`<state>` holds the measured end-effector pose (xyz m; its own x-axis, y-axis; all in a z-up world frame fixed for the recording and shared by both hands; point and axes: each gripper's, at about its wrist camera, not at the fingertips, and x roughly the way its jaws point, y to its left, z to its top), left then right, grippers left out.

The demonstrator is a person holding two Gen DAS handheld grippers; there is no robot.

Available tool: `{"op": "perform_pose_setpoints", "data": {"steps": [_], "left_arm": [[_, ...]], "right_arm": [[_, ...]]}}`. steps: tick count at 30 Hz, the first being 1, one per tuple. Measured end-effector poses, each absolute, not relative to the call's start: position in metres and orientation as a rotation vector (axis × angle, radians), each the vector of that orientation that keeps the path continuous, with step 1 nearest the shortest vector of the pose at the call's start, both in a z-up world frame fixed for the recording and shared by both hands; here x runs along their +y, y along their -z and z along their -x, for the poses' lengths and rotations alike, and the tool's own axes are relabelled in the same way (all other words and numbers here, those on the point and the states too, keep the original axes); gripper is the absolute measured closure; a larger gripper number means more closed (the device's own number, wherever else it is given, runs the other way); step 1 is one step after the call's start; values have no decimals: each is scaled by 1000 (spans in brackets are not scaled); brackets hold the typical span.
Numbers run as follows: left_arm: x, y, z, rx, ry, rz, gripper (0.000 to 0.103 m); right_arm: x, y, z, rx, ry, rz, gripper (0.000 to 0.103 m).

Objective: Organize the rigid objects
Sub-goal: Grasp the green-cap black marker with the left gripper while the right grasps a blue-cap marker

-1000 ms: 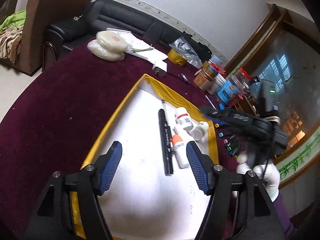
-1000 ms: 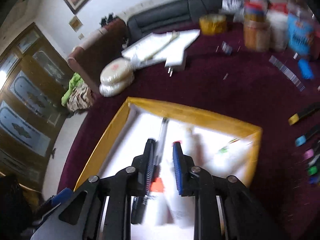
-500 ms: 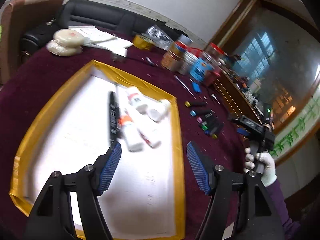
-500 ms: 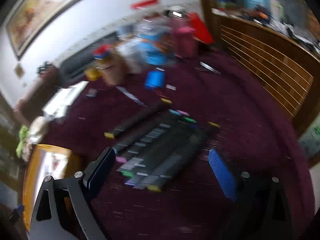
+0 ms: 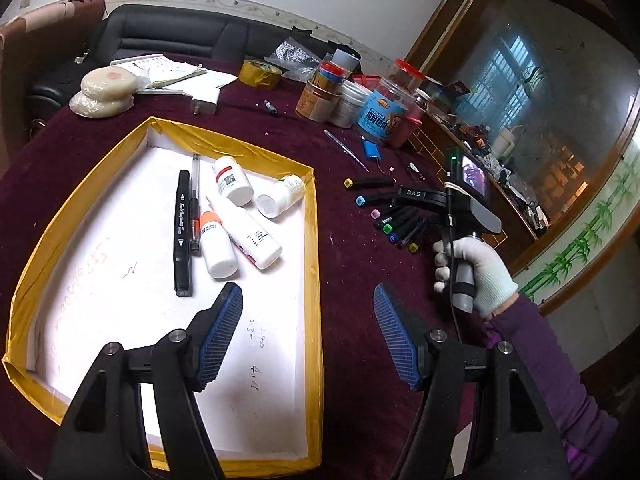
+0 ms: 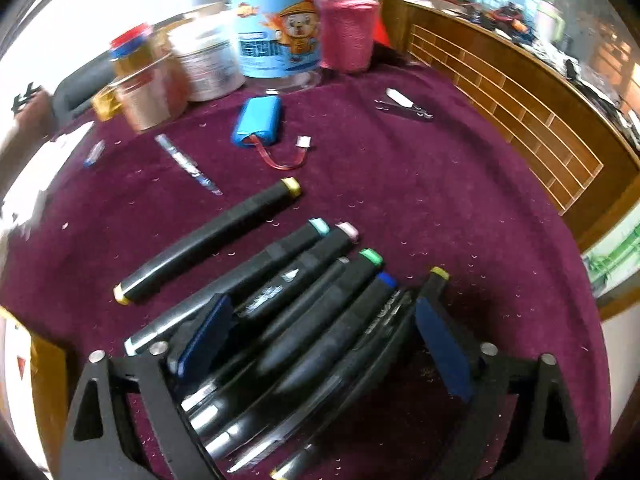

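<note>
Here, right gripper (image 6: 320, 340) poised over the row of black markers (image 6: 320, 320) on the maroon table (image 6: 440, 200), fingers spread but closing, several markers between them, none yet pinched. Left gripper (image 5: 308, 336) held above the near edge of the yellow-rimmed tray (image 5: 314, 280), fingers spread and empty. Inside the tray: black marker (image 5: 182, 232), pen, white bottles (image 5: 240, 224).

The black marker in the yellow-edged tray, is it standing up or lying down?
Lying down: the black marker rests flat on the tray floor beside a pen.
</note>
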<state>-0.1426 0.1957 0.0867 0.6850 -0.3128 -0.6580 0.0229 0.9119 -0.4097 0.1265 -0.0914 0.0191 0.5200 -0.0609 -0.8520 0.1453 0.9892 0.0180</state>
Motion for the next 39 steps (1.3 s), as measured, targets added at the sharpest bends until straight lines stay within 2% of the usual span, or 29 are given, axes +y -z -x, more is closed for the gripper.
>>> {"op": "perform_pose_setpoints", "data": {"steps": [2, 7, 9, 14, 16, 20, 23, 27, 32, 38, 39], "left_arm": [[192, -86, 140, 804, 201, 385, 36], [173, -86, 137, 815, 257, 357, 36], [163, -86, 136, 823, 283, 340, 36], [135, -84, 127, 853, 326, 292, 36], [120, -84, 123, 866, 344, 268, 36], [80, -83, 108, 884, 386, 206, 36], [45, -73, 85, 918, 405, 150, 36], [11, -56, 54, 978, 412, 111, 36], [-24, -44, 23, 950, 391, -2, 36], [-40, -22, -10, 973, 339, -66, 52], [-42, -19, -13, 981, 340, -75, 58]], "right_arm": [[-87, -21, -121, 995, 100, -69, 65], [-96, -26, -91, 1018, -8, -59, 68], [-104, -24, -76, 1033, -22, -57, 73], [-129, -15, -41, 1071, -145, -104, 71], [-145, -20, -25, 1069, -258, -217, 70], [-188, -44, -9, 888, -289, -367, 51], [-212, -48, -11, 800, -203, -369, 51], [-230, -26, -19, 786, -190, -452, 51], [-243, -1, -22, 818, -200, -505, 51], [-239, -2, -21, 809, -248, -502, 51], [-238, -4, -20, 808, -253, -499, 51]]}}
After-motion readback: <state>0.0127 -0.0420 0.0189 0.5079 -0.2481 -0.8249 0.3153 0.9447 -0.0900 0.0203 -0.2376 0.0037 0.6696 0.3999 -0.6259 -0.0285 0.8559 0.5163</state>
